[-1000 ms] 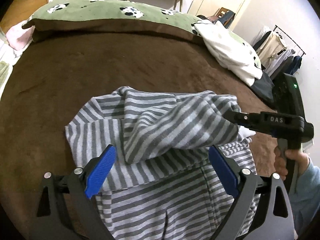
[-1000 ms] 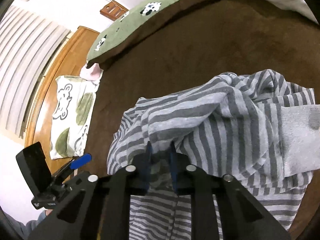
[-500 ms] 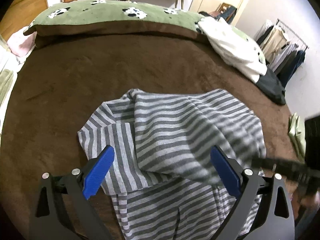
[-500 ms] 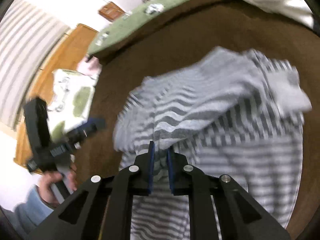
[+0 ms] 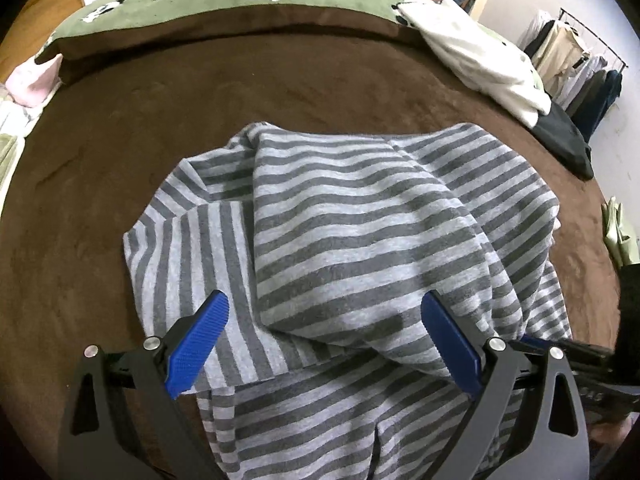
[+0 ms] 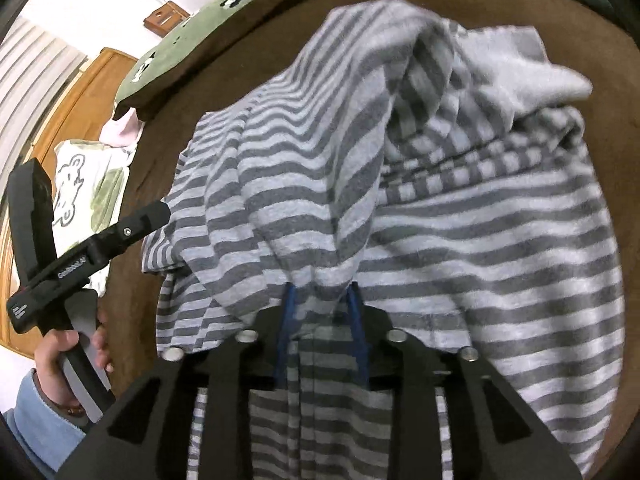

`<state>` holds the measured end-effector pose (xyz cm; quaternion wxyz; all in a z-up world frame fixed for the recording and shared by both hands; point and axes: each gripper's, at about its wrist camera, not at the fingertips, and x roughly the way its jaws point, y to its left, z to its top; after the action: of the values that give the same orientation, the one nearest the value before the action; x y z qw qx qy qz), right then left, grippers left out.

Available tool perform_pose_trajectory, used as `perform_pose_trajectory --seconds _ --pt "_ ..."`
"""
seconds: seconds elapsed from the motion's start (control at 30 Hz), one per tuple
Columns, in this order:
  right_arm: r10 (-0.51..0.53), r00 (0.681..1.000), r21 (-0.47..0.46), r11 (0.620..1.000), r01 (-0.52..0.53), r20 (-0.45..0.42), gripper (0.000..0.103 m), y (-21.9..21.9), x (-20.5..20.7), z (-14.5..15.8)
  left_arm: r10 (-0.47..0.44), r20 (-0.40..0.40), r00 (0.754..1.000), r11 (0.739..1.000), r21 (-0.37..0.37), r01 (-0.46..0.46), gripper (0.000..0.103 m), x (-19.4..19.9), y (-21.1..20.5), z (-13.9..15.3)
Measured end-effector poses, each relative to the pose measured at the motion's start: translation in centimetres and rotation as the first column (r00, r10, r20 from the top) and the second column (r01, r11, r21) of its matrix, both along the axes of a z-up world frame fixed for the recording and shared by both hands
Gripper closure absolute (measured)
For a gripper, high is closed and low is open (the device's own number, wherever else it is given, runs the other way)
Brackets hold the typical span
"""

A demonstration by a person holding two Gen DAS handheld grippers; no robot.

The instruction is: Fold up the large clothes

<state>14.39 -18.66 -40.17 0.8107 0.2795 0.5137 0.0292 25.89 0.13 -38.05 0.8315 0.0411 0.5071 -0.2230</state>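
A grey striped garment (image 5: 352,232) is spread in a loose heap on the brown bed (image 5: 120,128), near its middle. A fold of it is pinched and lifted by the right tool (image 6: 322,308), whose blue pads are almost together. The left tool (image 5: 326,344) is held wide apart above the near edge, gripping nothing.
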Motion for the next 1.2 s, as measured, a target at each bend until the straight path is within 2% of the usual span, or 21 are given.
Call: perform_pose_trajectory --seconds 0.13,0.2,0.27,0.4,0.47,0.6,0.7,0.87,0.93,1.0,1.1,1.2 --pt "0.007 0.999 -0.058 0.998 -0.005 0.049 0.066 -1.4 0.0 4.2 0.008 0.014 1.0 1.0 -0.011 -0.008 0.008 0.2 -0.1 1.7" --pt "0.023 0.996 -0.102 0.995 -0.014 0.086 0.055 -2.4 0.5 6.6 -0.002 0.023 1.0 1.0 -0.01 0.002 0.008 0.5 -0.6 2.5" --pt "0.03 0.992 -0.154 0.988 -0.01 0.124 0.048 -3.4 1.4 8.5 -0.018 0.037 0.999 1.0 -0.003 0.018 0.008 0.8 -1.3 3.2" --pt "0.061 0.979 -0.22 0.975 -0.017 0.196 0.05 -5.8 4.7 10.6 -0.035 0.038 0.999 0.999 -0.014 0.036 0.007 1.3 -3.0 3.3" --pt "0.083 0.975 -0.245 0.969 -0.031 0.204 0.058 -6.6 6.3 10.2 -0.034 0.035 0.999 0.999 -0.025 0.035 0.007 1.5 -3.8 3.0" --pt "0.112 0.976 -0.239 0.969 -0.066 0.185 0.088 -7.0 8.6 7.9 0.007 0.0 1.0 0.992 -0.124 -0.007 0.007 2.0 -5.0 1.8" --pt "0.144 0.98 -0.269 0.958 -0.103 0.14 0.09 -6.2 9.0 5.7 0.026 -0.017 1.0 0.985 -0.171 -0.029 0.007 2.0 -5.5 0.5" --pt "0.119 0.991 -0.317 0.944 -0.096 0.053 0.093 -7.2 8.5 1.0 0.007 -0.035 0.999 0.989 -0.147 -0.012 0.007 2.0 -6.3 -2.5" --pt "0.122 0.992 -0.311 0.945 -0.103 0.041 0.093 -7.4 8.5 -0.1 -0.023 -0.018 1.0 0.992 -0.126 0.021 0.007 2.0 -6.6 -3.5" --pt "0.139 0.99 -0.343 0.932 -0.118 0.038 0.093 -7.1 8.8 -1.1 -0.05 -0.008 0.999 0.992 -0.113 0.048 0.006 2.2 -6.8 -4.3" --pt "0.154 0.987 -0.371 0.92 -0.127 0.045 0.093 -6.7 9.2 -1.8 -0.061 0.003 0.998 0.99 -0.129 0.061 0.006 2.6 -6.6 -5.2" --pt "0.142 0.988 -0.347 0.931 -0.111 0.063 0.093 -6.9 9.3 -2.1 -0.078 0.024 0.997 0.991 -0.108 0.08 0.006 2.7 -6.8 -5.6"
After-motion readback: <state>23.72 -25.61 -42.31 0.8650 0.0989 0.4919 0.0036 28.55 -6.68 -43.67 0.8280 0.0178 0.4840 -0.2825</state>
